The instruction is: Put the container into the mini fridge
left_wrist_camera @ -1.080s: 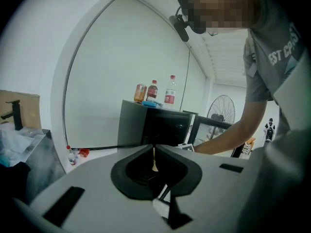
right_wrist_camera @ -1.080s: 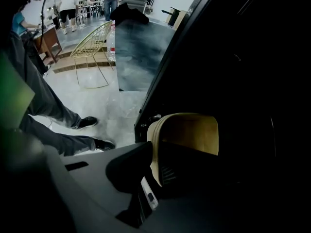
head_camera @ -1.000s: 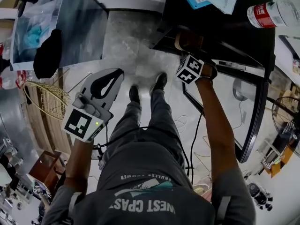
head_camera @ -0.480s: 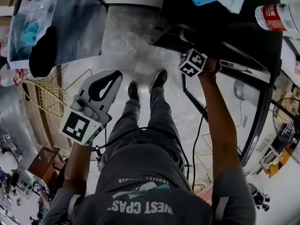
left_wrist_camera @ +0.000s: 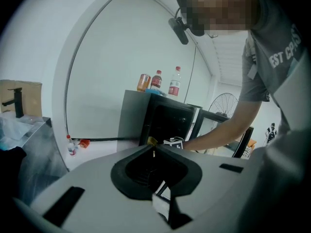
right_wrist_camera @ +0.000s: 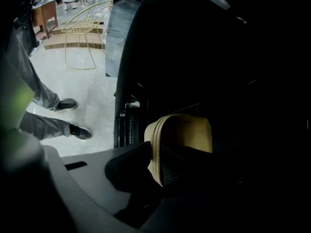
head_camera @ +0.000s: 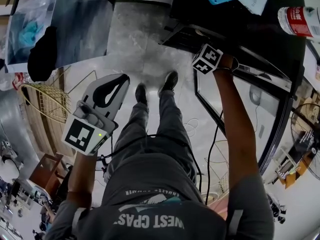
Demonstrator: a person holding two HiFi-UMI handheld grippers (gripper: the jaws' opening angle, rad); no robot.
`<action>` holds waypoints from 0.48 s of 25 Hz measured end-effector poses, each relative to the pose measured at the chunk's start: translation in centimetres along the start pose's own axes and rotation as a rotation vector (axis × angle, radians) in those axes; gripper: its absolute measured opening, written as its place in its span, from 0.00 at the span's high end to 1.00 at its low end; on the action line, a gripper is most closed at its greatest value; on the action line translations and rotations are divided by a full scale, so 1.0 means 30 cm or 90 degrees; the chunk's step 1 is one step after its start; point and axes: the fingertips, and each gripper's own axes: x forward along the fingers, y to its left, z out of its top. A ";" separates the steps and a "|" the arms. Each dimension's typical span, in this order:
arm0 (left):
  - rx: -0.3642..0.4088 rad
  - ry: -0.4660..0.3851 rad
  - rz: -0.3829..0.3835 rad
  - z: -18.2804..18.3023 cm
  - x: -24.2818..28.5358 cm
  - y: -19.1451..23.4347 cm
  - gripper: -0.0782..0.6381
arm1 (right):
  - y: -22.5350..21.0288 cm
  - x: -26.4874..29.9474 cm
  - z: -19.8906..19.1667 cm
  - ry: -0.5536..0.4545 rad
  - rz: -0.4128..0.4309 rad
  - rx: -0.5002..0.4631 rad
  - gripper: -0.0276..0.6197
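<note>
In the last second the right gripper (right_wrist_camera: 154,168) had pushed deeper into the mini fridge (head_camera: 240,31). Its jaws were clamped on the rim of the tan container (right_wrist_camera: 187,132), which was past the front frame and inside the dark cavity, so I judged only the set-down remained. The open door (head_camera: 276,124) stood clear beside the arm, the cavity was too dark to judge headroom, and the left gripper (head_camera: 124,78) hung closed and empty.

Left gripper (left_wrist_camera: 153,149): I see a matt pale-grey plastic shell with matt black lining round the jaws. Container (right_wrist_camera: 187,135): matt tan, ribbed along its rim. Mini fridge (head_camera: 240,24): glossy black, its door (head_camera: 265,109) glass-fronted. Floor (head_camera: 135,39): polished, stone-like. Wire chair (head_camera: 45,101): thin brass-coloured metal.
</note>
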 end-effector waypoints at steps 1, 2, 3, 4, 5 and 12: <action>0.000 0.000 0.001 0.000 0.000 0.003 0.85 | -0.010 0.008 -0.001 0.001 -0.007 -0.002 0.84; -0.001 -0.001 0.002 0.001 0.000 0.006 0.85 | -0.020 0.016 -0.003 0.002 -0.014 -0.004 0.84; -0.001 -0.001 0.003 0.002 0.000 0.009 0.85 | -0.029 0.023 -0.005 0.003 -0.020 -0.006 0.84; 0.000 -0.001 0.003 0.002 -0.001 0.011 0.85 | -0.038 0.028 -0.005 0.003 -0.026 -0.008 0.83; 0.000 0.000 0.004 0.002 -0.002 0.013 0.85 | -0.046 0.031 -0.005 0.004 -0.032 -0.009 0.83; 0.008 -0.005 0.007 0.017 -0.020 0.018 0.85 | -0.058 0.036 -0.017 0.013 -0.036 0.007 0.79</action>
